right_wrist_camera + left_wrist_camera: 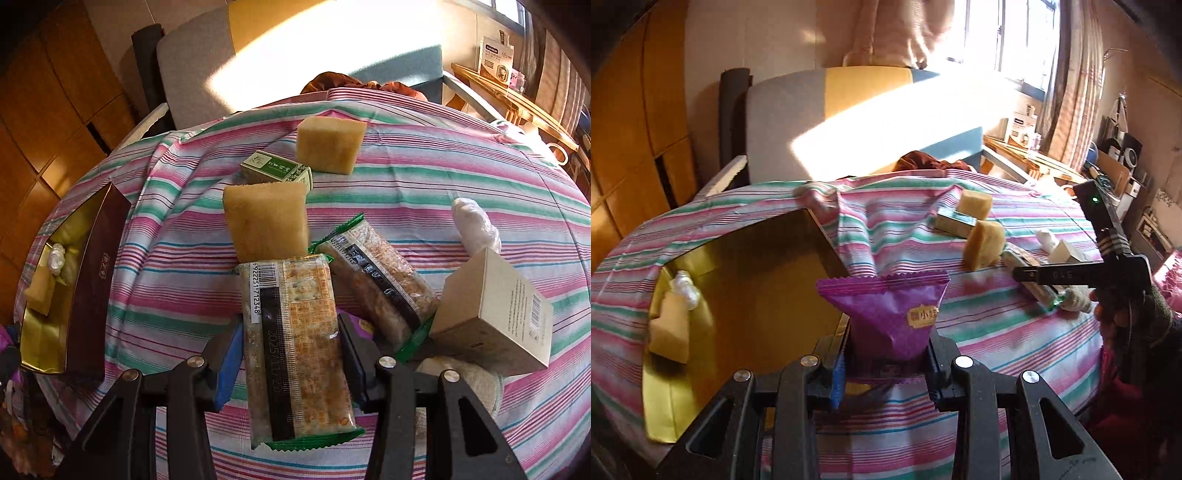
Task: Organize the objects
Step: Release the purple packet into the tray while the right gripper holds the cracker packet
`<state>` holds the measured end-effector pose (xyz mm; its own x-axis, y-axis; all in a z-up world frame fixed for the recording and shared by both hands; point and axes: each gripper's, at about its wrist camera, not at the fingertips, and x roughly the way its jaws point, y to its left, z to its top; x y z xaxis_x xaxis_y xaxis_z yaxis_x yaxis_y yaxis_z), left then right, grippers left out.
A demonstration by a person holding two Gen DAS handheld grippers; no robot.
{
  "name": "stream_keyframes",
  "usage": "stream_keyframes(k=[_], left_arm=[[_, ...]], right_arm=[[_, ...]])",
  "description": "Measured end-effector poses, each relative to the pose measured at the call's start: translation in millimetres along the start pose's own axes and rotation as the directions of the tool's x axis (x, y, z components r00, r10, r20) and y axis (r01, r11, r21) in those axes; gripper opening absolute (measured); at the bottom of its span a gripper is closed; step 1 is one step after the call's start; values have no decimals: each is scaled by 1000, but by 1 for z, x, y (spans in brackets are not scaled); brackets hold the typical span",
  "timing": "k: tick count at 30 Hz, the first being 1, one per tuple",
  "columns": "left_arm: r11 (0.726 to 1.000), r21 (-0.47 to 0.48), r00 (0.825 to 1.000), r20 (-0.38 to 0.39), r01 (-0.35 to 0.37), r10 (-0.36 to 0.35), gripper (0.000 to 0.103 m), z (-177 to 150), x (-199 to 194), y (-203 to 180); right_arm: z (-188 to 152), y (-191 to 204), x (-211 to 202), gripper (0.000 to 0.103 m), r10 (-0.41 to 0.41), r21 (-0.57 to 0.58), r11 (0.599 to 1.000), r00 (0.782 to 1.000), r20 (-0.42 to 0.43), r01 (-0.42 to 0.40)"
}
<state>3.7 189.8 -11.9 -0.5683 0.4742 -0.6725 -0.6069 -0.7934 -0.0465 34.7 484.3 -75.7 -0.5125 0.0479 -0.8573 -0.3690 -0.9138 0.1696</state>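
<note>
In the left wrist view my left gripper (888, 354) is shut on a purple snack packet (886, 314) and holds it above the striped cloth. It hangs beside the open gold-lined box (746, 295), which contains a yellow sponge (670, 328) and a white wrapped lump (685, 290). In the right wrist view my right gripper (291, 350) is shut on a clear snack bar packet (291, 332) with green ends. A second bar packet (376, 280) lies just right of it. A gloved hand (1137, 306) holds that gripper low over the table.
On the striped cloth (406, 177) lie two yellow sponges (266, 221) (330, 146), a small green box (277, 171), a beige carton (491, 310), a white wrapped item (476, 225) and a knitted cloth (461, 376). A sunlit sofa (849, 122) stands behind the table.
</note>
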Motion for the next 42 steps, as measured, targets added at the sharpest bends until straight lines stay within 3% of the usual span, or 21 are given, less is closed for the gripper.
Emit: stream_keyframes(k=[11,20,29,33,42], left_arm=[[964,-139,974,-42,-226,223,34,-29,-12,101],[922,-301,969,-114,-243,218,34,-49,-12,179],[917,-268,948,-205,-294,244,35,-59,17,191],[914,-246,934,-235,-324,268,42,-64,23,189],[906,-236,930,-205,-350,305,44,-67,16,187]], right_arm=[[-1,1,3,48,-35,-6,999,999,-10,35],[-1,2,3,48,-45,-17,999,999,-9,45],[0,3,0,48,-38,-21,999,999,7,38],[2,2,-1,48,-39,-13,999,999,17,39],[4,-4,-13,48,-45,22,999,996,75,44]])
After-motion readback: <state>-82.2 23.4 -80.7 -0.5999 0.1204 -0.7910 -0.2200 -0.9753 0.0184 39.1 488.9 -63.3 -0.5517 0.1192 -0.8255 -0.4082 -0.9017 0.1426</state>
